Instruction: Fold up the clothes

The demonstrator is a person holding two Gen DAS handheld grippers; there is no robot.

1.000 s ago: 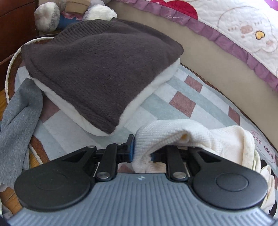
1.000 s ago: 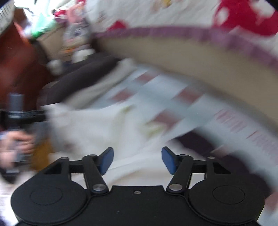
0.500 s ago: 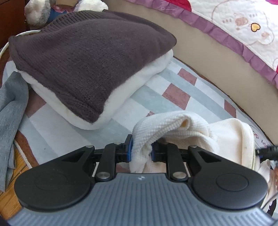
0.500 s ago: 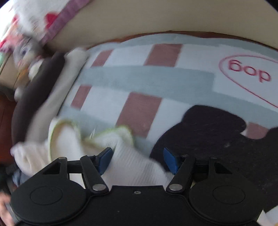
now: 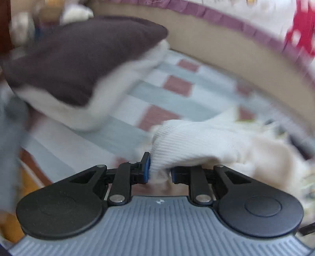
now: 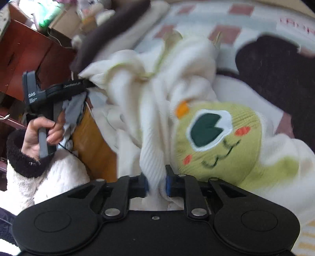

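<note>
- Cream sweater [image 6: 177, 82]: lies bunched on the striped mat [image 5: 177, 98], near right of the folded dark garment [image 5: 82, 59], frog face upward.
- Left gripper [image 5: 158, 173]: jaws clenched on a ribbed edge of the sweater, likely to spread it.
- Right gripper [image 6: 156, 183]: jaws clamped on another ribbed fold, giving a second hold.
- Writing: "GenRobot.AI" and "DAS" on the left gripper's body; the mat's red script is unreadable.

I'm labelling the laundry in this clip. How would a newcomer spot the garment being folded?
Start at the striped grey, white and red-brown checked mat. On it lies a cream-white ribbed knit sweater, pinched by both the left gripper and the right gripper. Only it bears a lime-green cartoon face with a big dark eye.
</note>
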